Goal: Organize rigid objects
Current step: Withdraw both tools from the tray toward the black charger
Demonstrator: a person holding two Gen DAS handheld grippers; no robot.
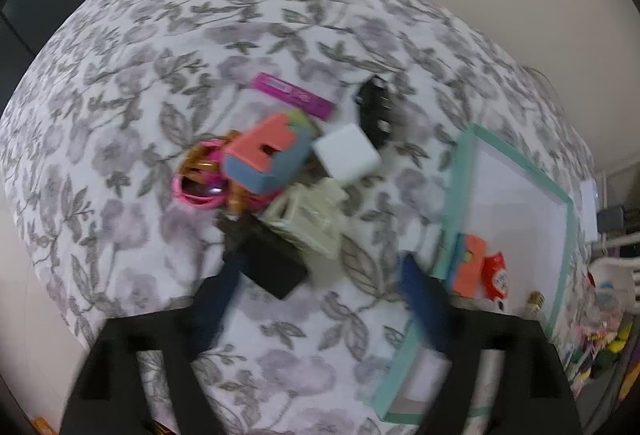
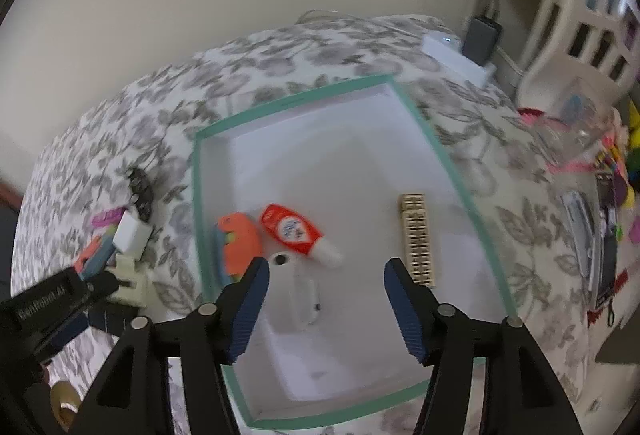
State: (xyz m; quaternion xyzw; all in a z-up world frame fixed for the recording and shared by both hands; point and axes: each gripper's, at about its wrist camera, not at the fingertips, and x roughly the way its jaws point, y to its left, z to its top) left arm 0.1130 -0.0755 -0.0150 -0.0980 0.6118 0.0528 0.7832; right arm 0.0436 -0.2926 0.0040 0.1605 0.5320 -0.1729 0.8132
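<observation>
Both grippers are open and hold nothing: left gripper (image 1: 320,295) hangs above the pile of small things (image 1: 276,163) on the flowered bed (image 1: 160,75), right gripper (image 2: 326,299) above the green-edged box (image 2: 456,171). For a good pick, I think the left should choose one free piece, like the white block (image 1: 346,151). Inside the box lie an orange toy (image 2: 240,239), a red tube (image 2: 294,229) and a wooden piece (image 2: 418,239)

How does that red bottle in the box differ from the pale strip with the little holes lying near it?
The red bottle is rounded, bright red with a white cap; the pale strip is flat, beige and patterned with rows of small marks. The bottle lies slanted, the strip lies nearly straight along the box. Both rest on the floor of the green-rimmed box.
</observation>
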